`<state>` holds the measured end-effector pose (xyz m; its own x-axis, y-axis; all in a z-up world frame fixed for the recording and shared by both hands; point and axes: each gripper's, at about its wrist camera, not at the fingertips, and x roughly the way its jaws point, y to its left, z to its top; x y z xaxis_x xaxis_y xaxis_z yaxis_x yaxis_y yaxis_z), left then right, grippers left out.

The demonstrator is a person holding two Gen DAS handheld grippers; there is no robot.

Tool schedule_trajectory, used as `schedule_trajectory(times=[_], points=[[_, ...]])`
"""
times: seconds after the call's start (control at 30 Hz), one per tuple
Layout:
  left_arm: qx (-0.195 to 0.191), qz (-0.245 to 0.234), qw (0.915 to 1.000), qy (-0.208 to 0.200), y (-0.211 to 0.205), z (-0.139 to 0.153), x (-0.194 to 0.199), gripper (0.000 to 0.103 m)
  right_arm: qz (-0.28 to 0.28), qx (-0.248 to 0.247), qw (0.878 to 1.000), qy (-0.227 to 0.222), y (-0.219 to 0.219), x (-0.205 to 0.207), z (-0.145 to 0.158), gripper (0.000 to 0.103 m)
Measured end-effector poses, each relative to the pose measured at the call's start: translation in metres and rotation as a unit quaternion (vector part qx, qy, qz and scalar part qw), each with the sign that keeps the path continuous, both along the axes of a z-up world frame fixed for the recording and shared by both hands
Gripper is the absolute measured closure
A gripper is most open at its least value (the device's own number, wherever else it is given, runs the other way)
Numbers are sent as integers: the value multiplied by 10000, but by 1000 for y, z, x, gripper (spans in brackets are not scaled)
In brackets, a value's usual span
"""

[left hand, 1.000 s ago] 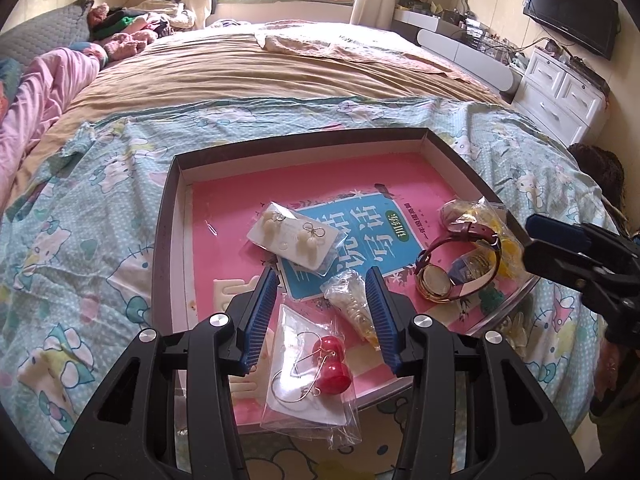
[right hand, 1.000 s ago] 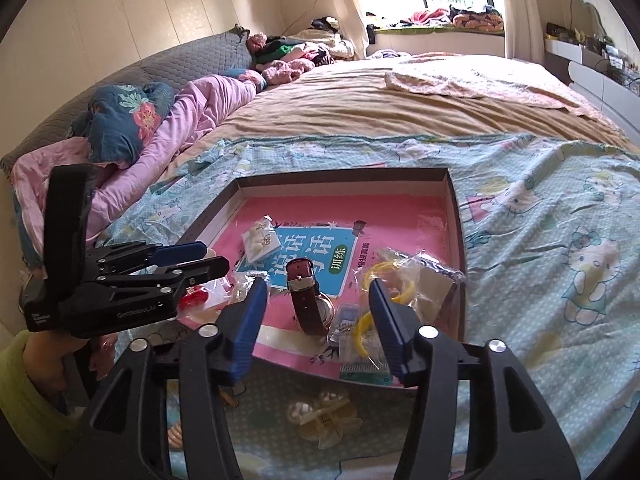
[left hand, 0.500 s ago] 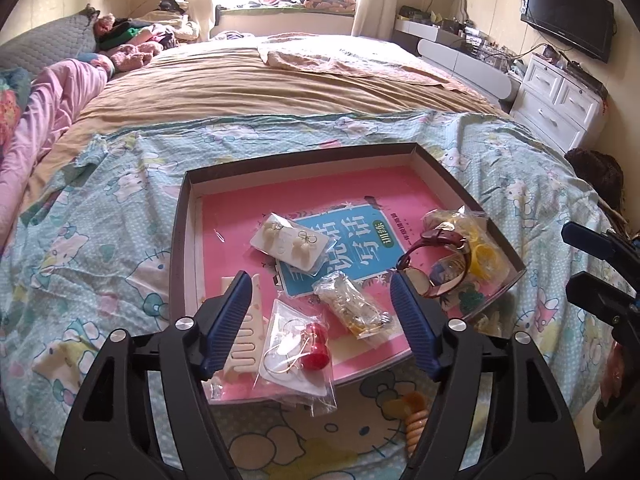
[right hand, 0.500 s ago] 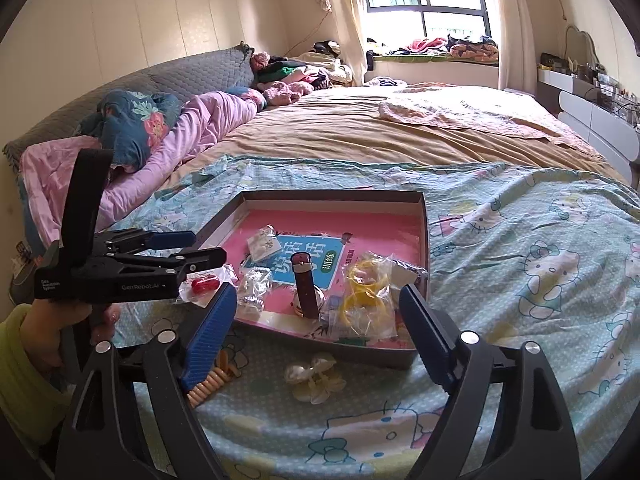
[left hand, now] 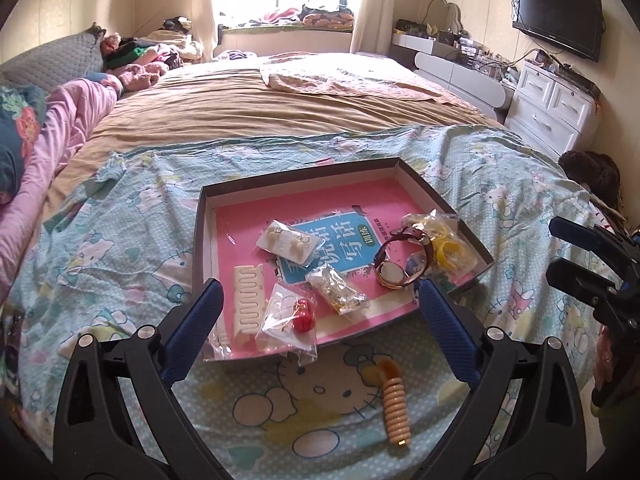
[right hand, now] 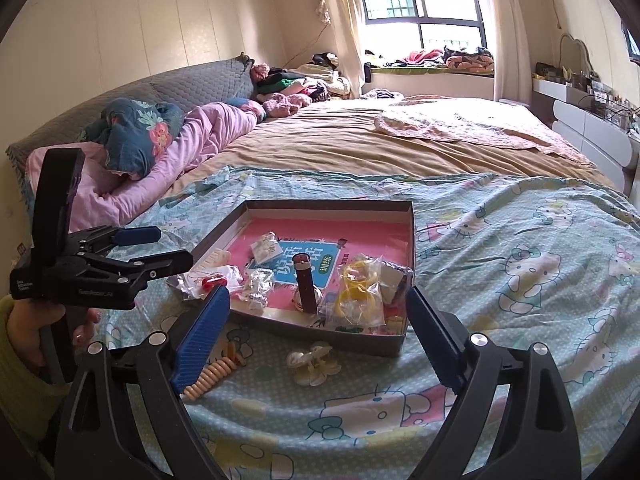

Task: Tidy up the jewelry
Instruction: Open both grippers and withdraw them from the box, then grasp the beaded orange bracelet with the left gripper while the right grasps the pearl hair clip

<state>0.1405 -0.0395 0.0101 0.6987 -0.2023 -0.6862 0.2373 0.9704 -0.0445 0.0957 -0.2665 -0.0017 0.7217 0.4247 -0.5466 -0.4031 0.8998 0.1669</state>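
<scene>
Jewelry gathered in a tray (left hand: 200,236) on the bed (left hand: 280,116).

In the left wrist view, the comb (left hand: 249,303) lies at the tray's near left corner, bagged earrings (left hand: 289,318) beside it on the near edge; the watch (left hand: 394,264) and bagged bangles (left hand: 444,242) sit by the right edge. A spiral hair tie (left hand: 394,404) lies on the bedsheet (left hand: 120,260) before the tray.

The left gripper (left hand: 320,320) is tilting downward, its jaws opening wide with nothing pressed between the pads. The right gripper (right hand: 316,336) is doing likewise, jaws opening and empty. A hand (right hand: 36,320) is gripping the left gripper's handle.
</scene>
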Motion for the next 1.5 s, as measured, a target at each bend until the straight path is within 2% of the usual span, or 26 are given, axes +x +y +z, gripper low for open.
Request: schedule_trajectory(times=[0.47, 0.73, 0.97, 1.23, 1.43, 1.5], points=[[-137, 17, 9999, -10, -1, 1, -39, 10, 21, 58, 9999, -83, -7, -27, 6, 14], [-30, 49, 9999, 108, -3, -10, -53, 10, 59, 3, 10000, 34, -8, -34, -1, 14], [-84, 41, 9996, 248, -4, -23, -64, 10, 98, -48, 9997, 213, -6, -36, -13, 14], [-113, -190, 9980, 595, -17, -48, -63, 11, 159, -162, 9990, 378, -4, -34, -27, 14], [-149, -321, 9960, 825, -27, -68, -58, 41, 126, -215, 9983, 532, -6, -27, -38, 14], [-164, -380, 9956, 844, -30, -72, -57, 56, 119, -207, 9979, 595, -7, -24, -43, 14]])
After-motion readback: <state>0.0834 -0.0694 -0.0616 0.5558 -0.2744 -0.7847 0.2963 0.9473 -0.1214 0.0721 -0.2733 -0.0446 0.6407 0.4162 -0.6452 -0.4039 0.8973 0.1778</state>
